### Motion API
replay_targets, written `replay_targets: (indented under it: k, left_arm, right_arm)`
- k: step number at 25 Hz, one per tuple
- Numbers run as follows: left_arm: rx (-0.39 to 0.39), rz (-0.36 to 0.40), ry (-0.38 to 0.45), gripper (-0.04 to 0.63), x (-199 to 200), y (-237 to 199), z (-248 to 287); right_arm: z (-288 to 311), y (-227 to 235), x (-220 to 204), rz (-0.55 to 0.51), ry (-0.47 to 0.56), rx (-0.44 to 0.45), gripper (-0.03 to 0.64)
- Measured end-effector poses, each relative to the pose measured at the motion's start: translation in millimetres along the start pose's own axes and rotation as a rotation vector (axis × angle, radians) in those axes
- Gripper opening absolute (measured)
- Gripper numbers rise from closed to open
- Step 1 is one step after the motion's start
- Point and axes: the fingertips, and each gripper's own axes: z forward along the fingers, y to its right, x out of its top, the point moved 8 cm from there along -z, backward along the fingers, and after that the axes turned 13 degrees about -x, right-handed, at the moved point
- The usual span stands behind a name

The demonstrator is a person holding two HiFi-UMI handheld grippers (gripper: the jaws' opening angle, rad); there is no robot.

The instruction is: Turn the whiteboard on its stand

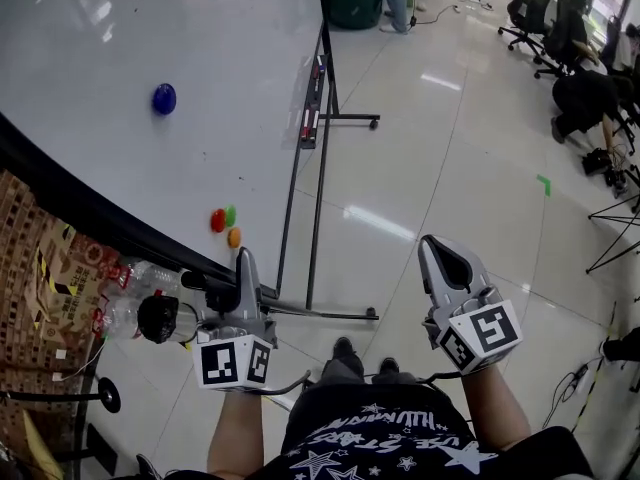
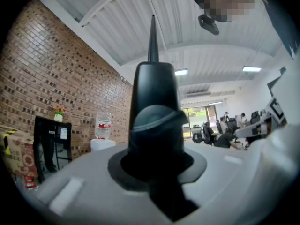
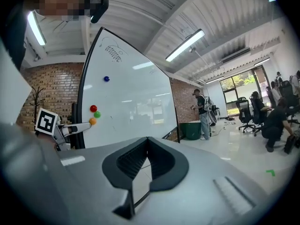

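Black-framed, ran lengthwise ahead and left from the left gripper (image 1: 243, 260), jaws pinching the near edge of the whiteboard (image 1: 200, 48), right gripper (image 1: 435, 250) farther off, jaws pressed together, empty.

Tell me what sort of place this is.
Most likely an open-plan office or lab workspace. A large whiteboard stands on a wheeled frame, swivel office chairs sit on a glossy tiled floor, and a water dispenser stands against a brick wall.
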Motion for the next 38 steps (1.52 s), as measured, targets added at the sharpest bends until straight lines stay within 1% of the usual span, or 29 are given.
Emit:
replay_targets:
  k: [4, 13, 20, 28, 33, 38]
  left_arm:
    - [0.003, 0.009, 0.003, 0.106, 3, 11, -16]
    - [0.019, 0.013, 0.001, 0.106, 2, 18, -47]
    - [0.035, 0.021, 0.011, 0.106, 7, 33, -81]
    - [0.044, 0.021, 0.009, 0.109, 12, 48, -120]
    - [0.049, 0.025, 0.019, 0.107, 16, 54, -121]
    - [0.044, 0.018, 0.023, 0.110, 13, 52, -120]
  right_arm:
    - [-6, 8, 2, -0.003, 0.007, 0.027, 0.008]
    - [-28, 23, 4, -0.008, 0.037, 0.078, 0.008]
    - [-44, 35, -1, -0.020, 0.023, 0.119, 0.008]
    - [-40, 24, 1, -0.017, 0.022, 0.140, 0.008]
    - [-30, 22, 3, -0.003, 0.009, 0.132, 0.008]
    - [-27, 7, 3, -0.002, 0.005, 0.129, 0.008]
